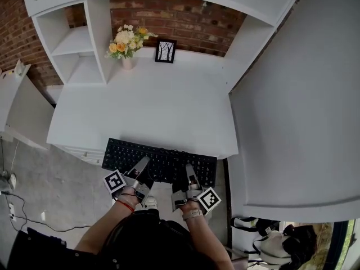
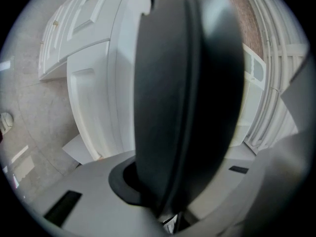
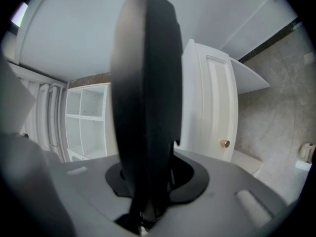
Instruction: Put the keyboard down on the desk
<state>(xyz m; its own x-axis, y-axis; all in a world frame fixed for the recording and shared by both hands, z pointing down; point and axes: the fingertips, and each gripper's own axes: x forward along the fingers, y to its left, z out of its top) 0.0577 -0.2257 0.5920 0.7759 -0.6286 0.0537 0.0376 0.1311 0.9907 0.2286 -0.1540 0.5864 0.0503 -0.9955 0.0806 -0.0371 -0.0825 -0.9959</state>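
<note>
while your left tongs (image 1: 144, 163) and right tongs (image 1: 188, 169) each clamp the keyboard (image 1: 163, 161) by its near edge, you hold it over the desk (image 1: 140, 114) edge.

Near edge of keyboard (image 1: 163, 156) — covered by left gripper (image 1: 144, 163) and right gripper (image 1: 188, 169); in both gripper views it is blurred, its top cut off.

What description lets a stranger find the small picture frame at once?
Find the white desk against the brick wall. At its back edge, right of the vase of flowers, stands a black picture frame, the only dark, square thing there.
</note>
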